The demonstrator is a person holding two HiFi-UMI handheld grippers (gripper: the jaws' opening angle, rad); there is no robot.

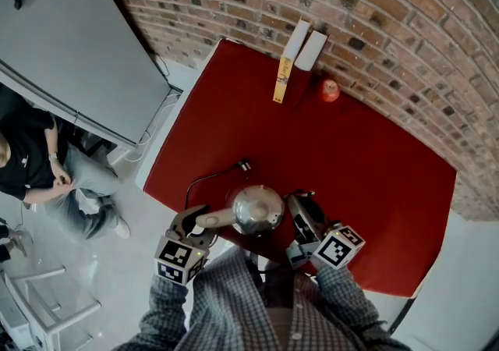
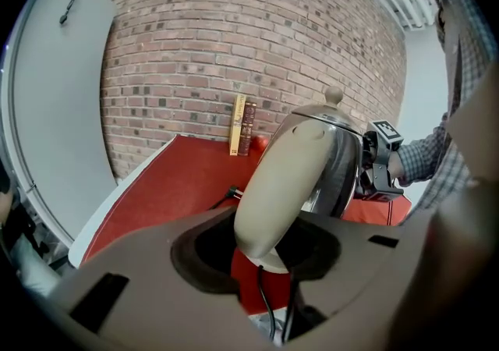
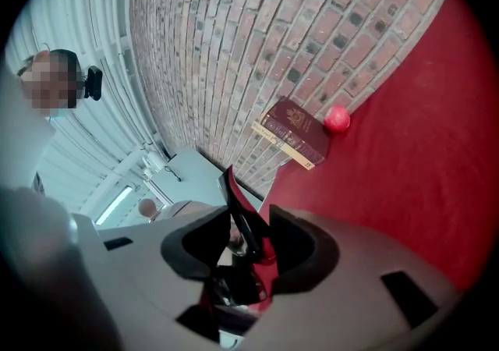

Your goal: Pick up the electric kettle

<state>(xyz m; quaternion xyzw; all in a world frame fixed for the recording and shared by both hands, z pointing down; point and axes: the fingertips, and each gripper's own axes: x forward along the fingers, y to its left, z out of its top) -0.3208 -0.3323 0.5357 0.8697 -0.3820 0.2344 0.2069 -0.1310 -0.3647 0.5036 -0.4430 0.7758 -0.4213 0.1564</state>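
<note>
the electric kettle [image 1: 257,209] sits at the near edge of the red table [image 1: 351,170], and the left gripper [image 2: 261,240] has its jaws clamped on the kettle's beige handle [image 2: 277,186], which sticks out past that edge. the right gripper [image 3: 245,240], over the same near edge, has its jaws narrowly apart round a thin dark glossy piece [image 3: 238,217]; i cannot tell whether they pinch it. two books [image 1: 296,61] and a red apple [image 1: 330,90] are at the table's far edge.

Red table [image 1: 351,162], silver kettle [image 1: 257,209] (beige handle [image 1: 217,220]), black base [image 1: 310,206].
</note>
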